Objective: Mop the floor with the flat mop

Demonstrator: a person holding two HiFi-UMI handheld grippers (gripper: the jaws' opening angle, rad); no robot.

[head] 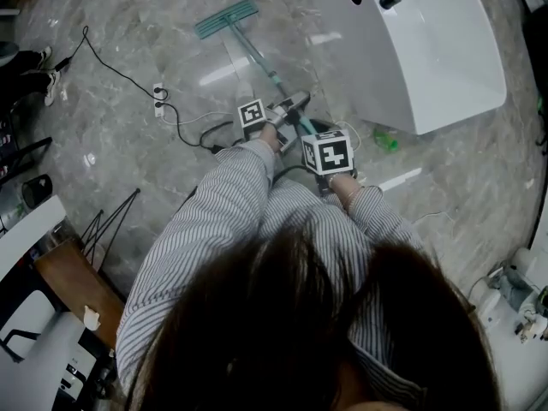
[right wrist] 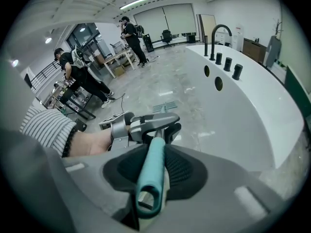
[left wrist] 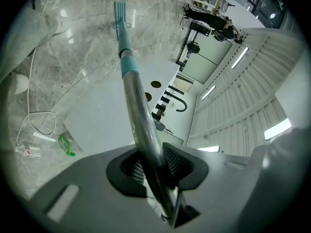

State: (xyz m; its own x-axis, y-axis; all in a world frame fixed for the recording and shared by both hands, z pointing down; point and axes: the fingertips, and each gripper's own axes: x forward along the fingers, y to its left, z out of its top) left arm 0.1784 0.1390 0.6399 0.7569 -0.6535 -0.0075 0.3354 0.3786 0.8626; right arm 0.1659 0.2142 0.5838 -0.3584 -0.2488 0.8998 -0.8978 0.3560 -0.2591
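Both tongs grip the mop [head: 255, 51], left tongs [left wrist: 151, 166] clamped on its shaft [left wrist: 141, 125] and right tongs [right wrist: 153, 174] on its teal end [right wrist: 155, 152], head [head: 226, 19] flat on the floor [head: 120, 32] beside the tub [head: 428, 50]; likely mid-stroke, the next move needs an even push keeping it flat.

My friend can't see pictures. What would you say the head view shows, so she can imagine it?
Seen from above, a person in a striped shirt holds a flat mop with the left gripper and right gripper, both clamped on its handle. The mop head lies on the grey marble floor, near a white bathtub.
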